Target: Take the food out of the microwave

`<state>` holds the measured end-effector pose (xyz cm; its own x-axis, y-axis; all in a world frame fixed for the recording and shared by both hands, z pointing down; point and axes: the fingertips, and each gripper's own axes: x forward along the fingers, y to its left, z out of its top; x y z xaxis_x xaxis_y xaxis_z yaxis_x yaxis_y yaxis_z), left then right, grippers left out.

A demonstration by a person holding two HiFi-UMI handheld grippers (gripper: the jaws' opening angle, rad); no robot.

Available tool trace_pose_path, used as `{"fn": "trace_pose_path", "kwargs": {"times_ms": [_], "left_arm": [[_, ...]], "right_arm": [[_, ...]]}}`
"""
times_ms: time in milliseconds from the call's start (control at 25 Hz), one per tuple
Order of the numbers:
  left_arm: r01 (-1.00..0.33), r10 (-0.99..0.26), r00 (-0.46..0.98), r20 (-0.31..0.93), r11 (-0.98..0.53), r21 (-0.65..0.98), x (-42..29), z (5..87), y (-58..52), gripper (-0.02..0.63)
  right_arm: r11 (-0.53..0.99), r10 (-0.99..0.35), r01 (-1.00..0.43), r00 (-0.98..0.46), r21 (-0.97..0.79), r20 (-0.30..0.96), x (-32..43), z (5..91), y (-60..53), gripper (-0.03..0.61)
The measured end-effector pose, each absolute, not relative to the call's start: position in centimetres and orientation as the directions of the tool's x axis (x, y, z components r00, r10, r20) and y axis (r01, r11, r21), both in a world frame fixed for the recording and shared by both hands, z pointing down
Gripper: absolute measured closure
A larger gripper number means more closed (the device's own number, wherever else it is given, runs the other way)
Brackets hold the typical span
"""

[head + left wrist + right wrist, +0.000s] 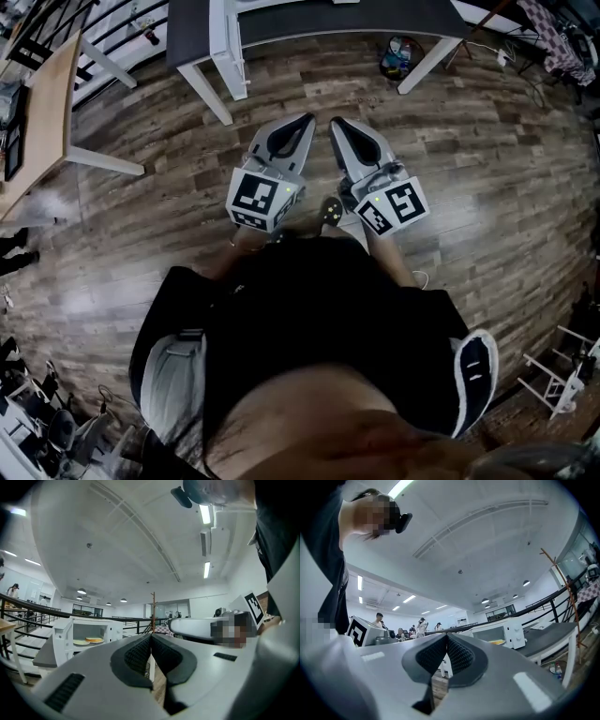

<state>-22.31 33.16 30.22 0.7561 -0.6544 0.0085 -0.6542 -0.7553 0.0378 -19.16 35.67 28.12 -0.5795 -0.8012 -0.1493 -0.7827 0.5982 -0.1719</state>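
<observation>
Though outside the head view, microwave (89, 631) and food (93, 640) in gripper views

Underfoot, a brown wood-plank floor (487, 141), grainy, with a dull sheen. Smooth matt light-grey plastic shells on the left gripper (302, 122) and right gripper (339, 124); fine ribbed, rubbery-looking texture on the dark pads (138, 656). Smooth white casing on the boxy microwave (112, 629). Matt dark-grey top on the white-legged table (328, 21).

White microwave (115, 632), yellow food (94, 640), brown floor (487, 169)
</observation>
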Motion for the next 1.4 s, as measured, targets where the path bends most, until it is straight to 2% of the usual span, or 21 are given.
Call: {"fn": "trace_pose_path", "kwargs": {"times_ms": [840,1400], "left_arm": [[-0.700,-0.700,0.714,0.021,-0.714,-0.003,-12.3,30.1,26.5,0.607],[-0.761,-0.761,0.646,0.054,-0.648,-0.037,-9.8,30.5,24.9,0.606]], "right_arm": [[0.678,-0.735,-0.712,-0.650,-0.182,-0.193,-10.2,27.8,29.0,0.581],[0.730,-0.684,-0.663,-0.705,-0.167,-0.187,-8.1,28.7,27.3,0.581]]}}
